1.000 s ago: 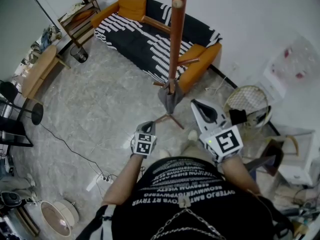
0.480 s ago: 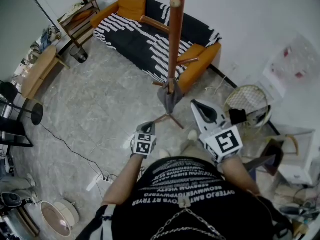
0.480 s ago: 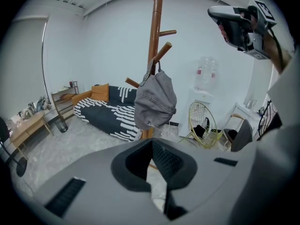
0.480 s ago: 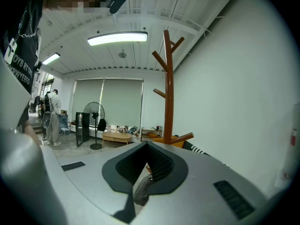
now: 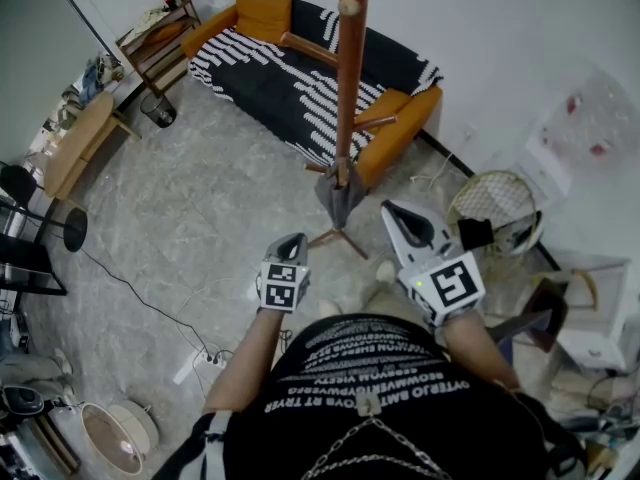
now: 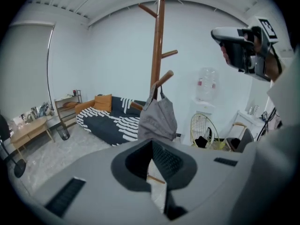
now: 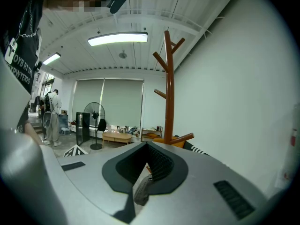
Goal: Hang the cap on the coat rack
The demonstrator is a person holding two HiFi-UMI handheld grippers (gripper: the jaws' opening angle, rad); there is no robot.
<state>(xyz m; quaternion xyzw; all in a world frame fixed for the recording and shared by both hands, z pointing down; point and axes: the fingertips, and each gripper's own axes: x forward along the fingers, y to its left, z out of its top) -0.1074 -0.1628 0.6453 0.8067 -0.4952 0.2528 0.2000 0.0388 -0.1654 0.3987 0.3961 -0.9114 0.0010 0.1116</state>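
- The cap [image 5: 340,196], a limp grey cloth, hangs by its top from a low peg [image 6: 164,78] of the coat rack [image 5: 349,88], which stands on the floor [image 5: 200,218] off the sofa's [image 5: 290,78] orange end; the hanging looks done.
- The left hand-held gripper [image 5: 295,243] has its jaws together and empty, and sits clear of the cap, leaving it undisturbed.
- The right hand-held gripper [image 5: 395,213] also looks closed on nothing, parked apart from the pole.
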